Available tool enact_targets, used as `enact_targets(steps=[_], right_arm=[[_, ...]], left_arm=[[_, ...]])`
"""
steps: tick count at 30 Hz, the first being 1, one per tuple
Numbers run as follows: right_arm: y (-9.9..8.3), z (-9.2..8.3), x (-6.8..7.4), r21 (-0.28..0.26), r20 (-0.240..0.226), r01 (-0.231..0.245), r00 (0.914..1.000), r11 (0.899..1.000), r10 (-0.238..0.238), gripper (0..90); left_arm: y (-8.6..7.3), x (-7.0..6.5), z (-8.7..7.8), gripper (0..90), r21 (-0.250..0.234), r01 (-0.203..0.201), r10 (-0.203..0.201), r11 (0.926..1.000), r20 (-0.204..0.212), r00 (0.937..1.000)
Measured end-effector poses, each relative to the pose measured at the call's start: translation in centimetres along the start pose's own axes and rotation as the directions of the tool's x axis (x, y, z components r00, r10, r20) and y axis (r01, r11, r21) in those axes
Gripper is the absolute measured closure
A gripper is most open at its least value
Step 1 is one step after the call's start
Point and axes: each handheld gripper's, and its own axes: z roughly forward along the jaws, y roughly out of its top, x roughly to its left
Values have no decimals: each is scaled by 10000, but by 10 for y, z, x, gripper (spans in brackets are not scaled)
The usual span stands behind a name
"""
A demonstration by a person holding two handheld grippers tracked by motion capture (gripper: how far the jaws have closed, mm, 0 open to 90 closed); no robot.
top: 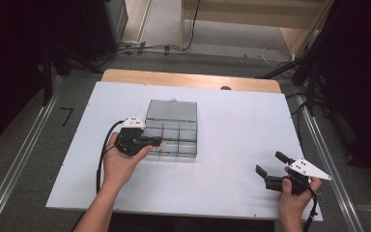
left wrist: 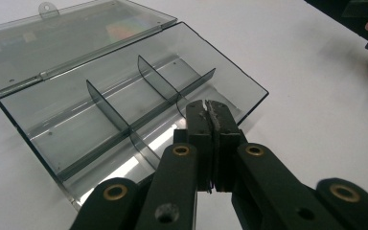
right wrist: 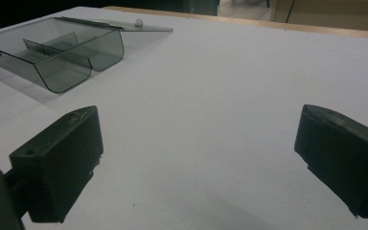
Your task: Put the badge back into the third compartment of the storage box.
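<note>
Left hand-held gripper point(left wrist: 208, 106) clenched on nothing, tips over the near-left compartment of the open divider box point(top: 171, 129), long axis near–far, mid-tabletop point(top: 232, 145). Right hand-held gripper point(top: 269, 166) released, well apart.

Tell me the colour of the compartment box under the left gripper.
Smoky grey, see-through plastic box, clearest in the left gripper view.

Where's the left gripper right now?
In the high view the left gripper sits left of centre on the white table, its shut jaws over the near-left corner of the open compartment box.
</note>
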Motion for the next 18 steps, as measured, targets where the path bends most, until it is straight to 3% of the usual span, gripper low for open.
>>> enact_targets(steps=[18], right_arm=[[0, 0, 0, -6, -8, 3, 10000, 10000, -3, 12]], left_arm=[[12, 1, 15, 900, 26, -24, 23, 10000, 133, 9999]])
